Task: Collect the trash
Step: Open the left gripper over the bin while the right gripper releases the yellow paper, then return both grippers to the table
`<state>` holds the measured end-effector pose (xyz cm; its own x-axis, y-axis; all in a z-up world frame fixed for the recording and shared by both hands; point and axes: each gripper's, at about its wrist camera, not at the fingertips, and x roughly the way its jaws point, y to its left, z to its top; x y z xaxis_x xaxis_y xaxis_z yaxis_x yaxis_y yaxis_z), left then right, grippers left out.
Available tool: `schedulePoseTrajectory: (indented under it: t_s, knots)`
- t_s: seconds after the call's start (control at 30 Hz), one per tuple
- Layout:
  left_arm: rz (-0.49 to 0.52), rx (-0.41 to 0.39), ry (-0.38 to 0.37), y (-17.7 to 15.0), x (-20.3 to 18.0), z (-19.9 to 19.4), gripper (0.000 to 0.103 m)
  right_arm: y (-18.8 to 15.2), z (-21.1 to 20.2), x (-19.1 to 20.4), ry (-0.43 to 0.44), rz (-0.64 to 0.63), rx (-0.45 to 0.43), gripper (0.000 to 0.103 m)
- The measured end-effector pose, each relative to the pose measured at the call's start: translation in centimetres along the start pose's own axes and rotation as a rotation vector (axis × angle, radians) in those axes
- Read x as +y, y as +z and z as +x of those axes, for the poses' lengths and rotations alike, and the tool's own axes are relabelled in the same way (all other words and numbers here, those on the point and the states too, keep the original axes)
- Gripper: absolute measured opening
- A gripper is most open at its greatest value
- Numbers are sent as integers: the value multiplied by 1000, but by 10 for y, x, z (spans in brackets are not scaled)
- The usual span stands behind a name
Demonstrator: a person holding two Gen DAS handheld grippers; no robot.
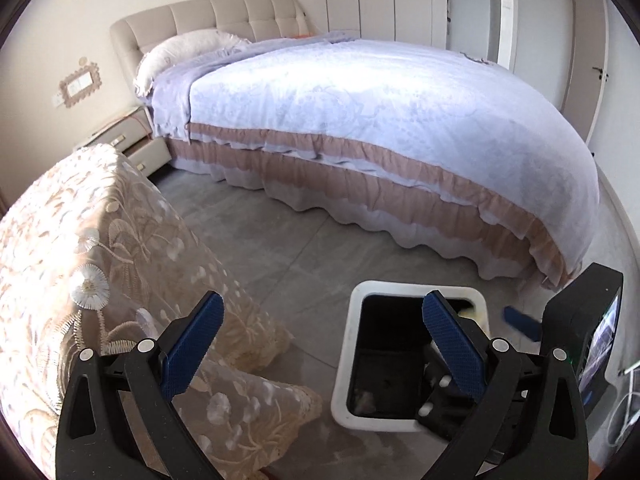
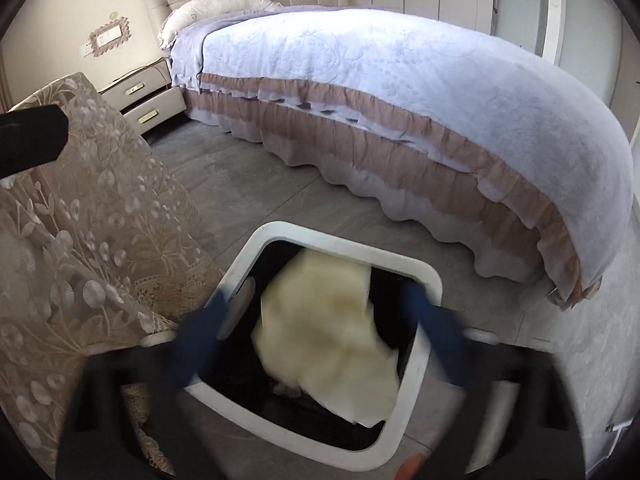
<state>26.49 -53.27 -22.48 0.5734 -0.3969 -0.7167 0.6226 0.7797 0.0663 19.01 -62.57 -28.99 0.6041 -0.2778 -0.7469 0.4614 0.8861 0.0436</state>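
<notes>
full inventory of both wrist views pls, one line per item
trash bin: 1, white rim, black inside, on floor near bed.
paper trash: 1, pale yellow, blurred, over bin opening between right tongs' fingers; contact unclear.
bed: 1, lavender cover, pink-brown ruffles.
pillow: 1, white, at headboard.
nightstand: 1, beige, left of bed.
lace cloth: 1, beige floral, left foreground.
floor: grey tile.
left tongs: blue pads, open.
right tongs: blue, blurred.

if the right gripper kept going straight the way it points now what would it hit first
Most likely the crumpled pale yellow paper between the right gripper fingers, over the mouth of the white-rimmed square bin with a black liner. Motion blur hides whether the paper is touching the fingers.
</notes>
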Motion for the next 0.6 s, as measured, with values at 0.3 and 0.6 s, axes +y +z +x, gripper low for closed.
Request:
schedulePoseTrajectory:
  t_s: [0.3,0.6]
  knots:
    - [-17,-52,-22,8,1,-33,98,14,-37,1,-42,-6,-87,99]
    - [-81,-158,-22,20,31,-111,98,57,-143,33,-7,-83,-337,99]
